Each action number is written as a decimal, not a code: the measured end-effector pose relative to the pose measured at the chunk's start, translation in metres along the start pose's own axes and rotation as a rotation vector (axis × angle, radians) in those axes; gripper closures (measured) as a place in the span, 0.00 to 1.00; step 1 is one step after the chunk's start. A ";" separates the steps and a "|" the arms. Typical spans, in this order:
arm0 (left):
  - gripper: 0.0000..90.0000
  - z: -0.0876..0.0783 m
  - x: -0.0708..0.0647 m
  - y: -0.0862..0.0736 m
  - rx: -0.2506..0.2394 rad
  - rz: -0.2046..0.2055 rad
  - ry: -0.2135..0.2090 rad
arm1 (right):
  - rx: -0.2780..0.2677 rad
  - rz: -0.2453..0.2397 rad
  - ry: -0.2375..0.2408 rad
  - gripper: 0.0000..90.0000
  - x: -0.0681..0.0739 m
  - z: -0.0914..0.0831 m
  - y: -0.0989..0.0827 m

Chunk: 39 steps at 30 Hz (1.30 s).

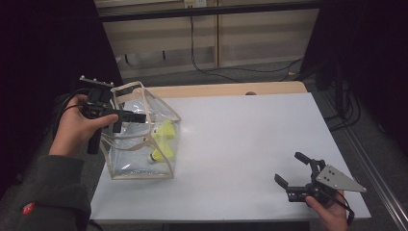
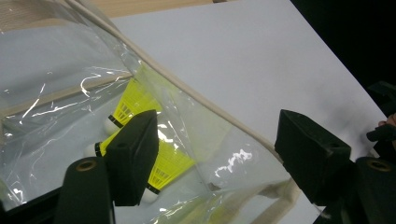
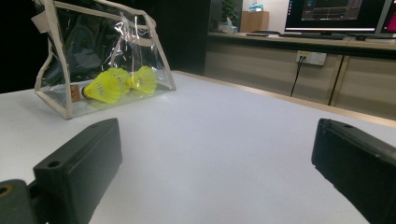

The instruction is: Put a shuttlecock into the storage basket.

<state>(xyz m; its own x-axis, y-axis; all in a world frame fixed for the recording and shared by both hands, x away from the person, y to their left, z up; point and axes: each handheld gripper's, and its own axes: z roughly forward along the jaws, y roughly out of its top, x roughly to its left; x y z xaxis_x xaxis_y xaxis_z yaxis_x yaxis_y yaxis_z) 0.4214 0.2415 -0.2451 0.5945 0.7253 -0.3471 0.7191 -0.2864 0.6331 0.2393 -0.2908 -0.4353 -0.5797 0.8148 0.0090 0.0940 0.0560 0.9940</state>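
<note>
Standing glossy clear-plastic pouch [image 1: 144, 139], beige-piped; yellow mesh shuttlecocks [image 1: 163, 139] inside; both hand-held grippers' jaws apart.

At seven o'clock in the high view, the person's dark grey fabric sleeve [image 1: 53, 187] bears a small round red badge [image 1: 28, 208]. The black two-jaw left gripper [image 1: 126, 120] trails a black cable. At five o'clock, the black right gripper [image 1: 291, 170] carries a grey three-cornered plate [image 1: 339, 178] dotted with screws.
</note>
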 end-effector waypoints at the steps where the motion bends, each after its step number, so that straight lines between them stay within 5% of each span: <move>1: 0.32 0.001 -0.002 0.000 -0.005 0.004 -0.002 | 0.000 0.001 0.000 0.02 0.000 0.000 0.000; 16: 0.19 0.008 -0.020 -0.002 -0.013 0.080 -0.038 | 0.000 -0.005 0.003 0.02 0.001 0.001 0.001; 39: 0.17 0.026 -0.055 0.005 -0.036 0.143 -0.142 | -0.003 -0.004 -0.001 0.02 0.001 -0.001 0.001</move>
<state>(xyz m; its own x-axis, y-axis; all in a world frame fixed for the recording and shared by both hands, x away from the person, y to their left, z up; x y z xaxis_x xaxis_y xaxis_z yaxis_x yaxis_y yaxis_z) 0.4012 0.1840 -0.2409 0.7363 0.5825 -0.3444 0.6119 -0.3558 0.7064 0.2381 -0.2911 -0.4341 -0.5792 0.8151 0.0051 0.0891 0.0571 0.9944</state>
